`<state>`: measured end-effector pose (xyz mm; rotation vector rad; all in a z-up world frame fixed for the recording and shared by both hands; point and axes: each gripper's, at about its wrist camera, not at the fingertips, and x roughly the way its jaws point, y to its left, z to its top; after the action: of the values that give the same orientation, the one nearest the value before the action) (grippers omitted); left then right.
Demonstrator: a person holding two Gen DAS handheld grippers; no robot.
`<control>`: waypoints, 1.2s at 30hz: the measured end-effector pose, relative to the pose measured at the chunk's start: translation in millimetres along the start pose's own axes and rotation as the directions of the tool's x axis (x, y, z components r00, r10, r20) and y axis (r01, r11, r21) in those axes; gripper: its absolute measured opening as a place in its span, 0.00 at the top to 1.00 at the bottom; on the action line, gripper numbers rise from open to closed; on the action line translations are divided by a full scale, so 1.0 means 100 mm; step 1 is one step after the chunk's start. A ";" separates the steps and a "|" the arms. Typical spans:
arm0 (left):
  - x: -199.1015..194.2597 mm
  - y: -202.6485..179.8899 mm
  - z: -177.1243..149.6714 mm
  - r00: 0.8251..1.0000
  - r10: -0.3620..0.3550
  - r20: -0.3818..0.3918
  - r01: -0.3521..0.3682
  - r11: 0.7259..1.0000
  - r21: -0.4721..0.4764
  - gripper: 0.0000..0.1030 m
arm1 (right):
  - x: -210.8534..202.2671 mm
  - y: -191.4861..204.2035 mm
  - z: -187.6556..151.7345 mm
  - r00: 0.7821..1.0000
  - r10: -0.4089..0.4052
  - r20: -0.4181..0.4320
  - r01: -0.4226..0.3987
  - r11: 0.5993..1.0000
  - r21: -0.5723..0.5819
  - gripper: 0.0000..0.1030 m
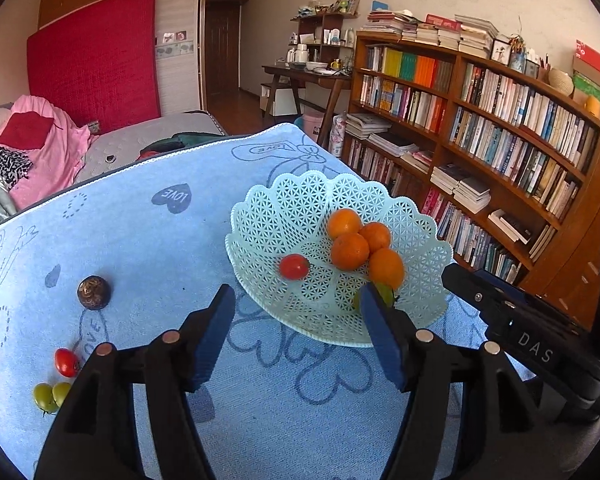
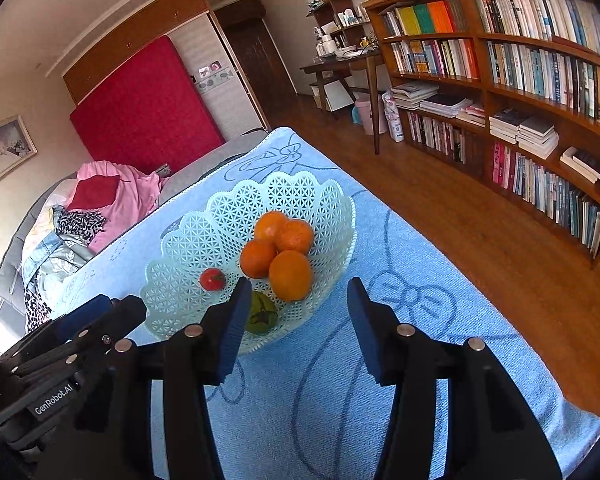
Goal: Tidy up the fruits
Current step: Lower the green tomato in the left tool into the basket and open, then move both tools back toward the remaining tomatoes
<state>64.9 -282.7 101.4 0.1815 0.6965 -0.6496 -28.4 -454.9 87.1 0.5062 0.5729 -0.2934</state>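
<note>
Oranges [image 1: 350, 251]: four; red tomatoes [image 1: 294, 267]: two.

four oranges [image 1: 350, 251], red tomato [image 1: 294, 267] in mint basket [image 1: 260, 224]

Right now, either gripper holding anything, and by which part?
Nothing is held. Left gripper and right gripper both stand open and empty over the pale green lattice plastic basket.

"LOVE", upside down, in a dark heart on the blue cloth [image 1: 171, 197]; "DAS" on right gripper [image 1: 534, 350]; "GenRobot.AI" on left gripper [image 2: 54, 398].
</note>
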 end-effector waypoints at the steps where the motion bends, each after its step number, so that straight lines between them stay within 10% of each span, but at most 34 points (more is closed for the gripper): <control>1: 0.00 0.02 -0.01 1.000 0.003 -0.003 -0.003 1.000 -0.005 0.35 | 0.00 0.01 -0.01 1.000 0.000 0.000 0.000 1.000 -0.001 0.50; 36: -0.55 0.56 -0.06 0.989 0.141 0.047 -0.137 0.987 -0.085 0.30 | -0.24 0.43 -0.08 0.995 0.094 0.012 -0.093 0.991 -0.097 0.49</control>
<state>64.2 -209.0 129.5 0.1361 0.6524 -0.4903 -34.1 -411.7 111.1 0.4353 0.5430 -0.1797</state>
